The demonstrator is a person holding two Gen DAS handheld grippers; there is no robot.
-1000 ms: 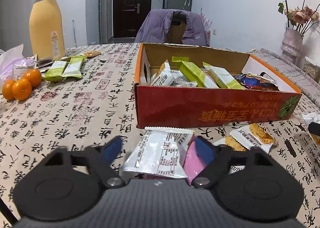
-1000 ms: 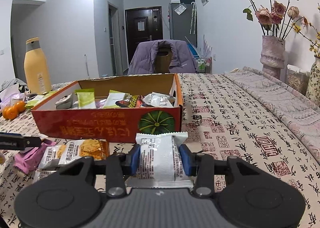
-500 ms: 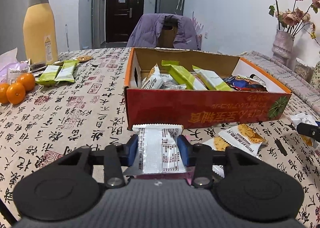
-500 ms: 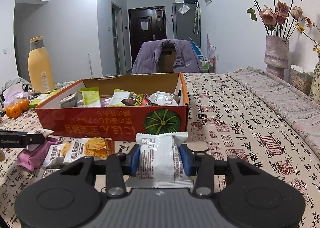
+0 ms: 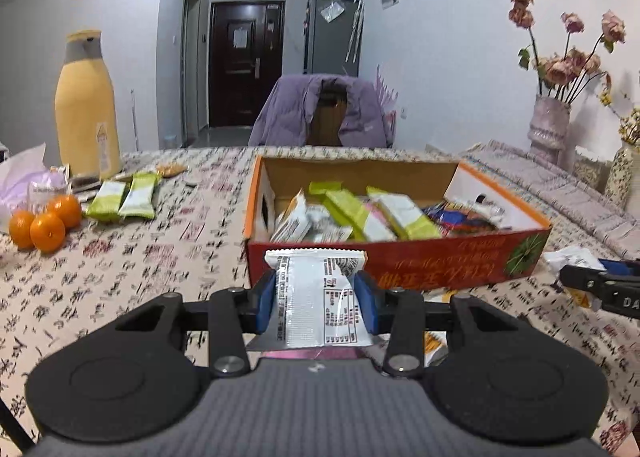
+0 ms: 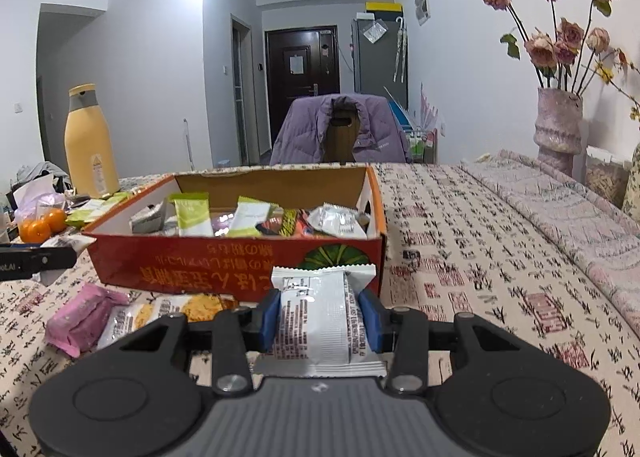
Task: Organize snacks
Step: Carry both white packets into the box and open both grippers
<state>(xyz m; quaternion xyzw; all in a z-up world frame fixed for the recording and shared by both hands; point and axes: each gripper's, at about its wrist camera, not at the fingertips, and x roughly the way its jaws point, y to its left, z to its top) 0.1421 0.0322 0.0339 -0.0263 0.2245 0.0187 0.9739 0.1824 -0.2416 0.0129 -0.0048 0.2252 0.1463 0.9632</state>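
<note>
My left gripper [image 5: 316,299] is shut on a white snack packet [image 5: 320,297] and holds it off the table, just in front of the red cardboard box [image 5: 440,261]. My right gripper [image 6: 319,315] is shut on a second white snack packet [image 6: 316,317], near the same box [image 6: 200,269] at its right front corner. The box holds several green, white and dark snack packs [image 5: 360,213]. A pink packet [image 6: 82,317] and an orange-printed packet [image 6: 176,307] lie on the table before the box. Two green packets [image 5: 124,201] lie at the far left.
The table wears a cloth printed with characters [image 6: 480,257]. A tall yellow bottle [image 5: 86,113] and three oranges [image 5: 44,221] sit at the left. A vase of dried roses [image 6: 558,125] stands at the right. A chair with a purple jacket [image 5: 324,109] is behind the table.
The left gripper's jaws closed on the white packet and lifted it off the pink packet, toward the box. The right gripper kept its hold on its packet and stayed put.
</note>
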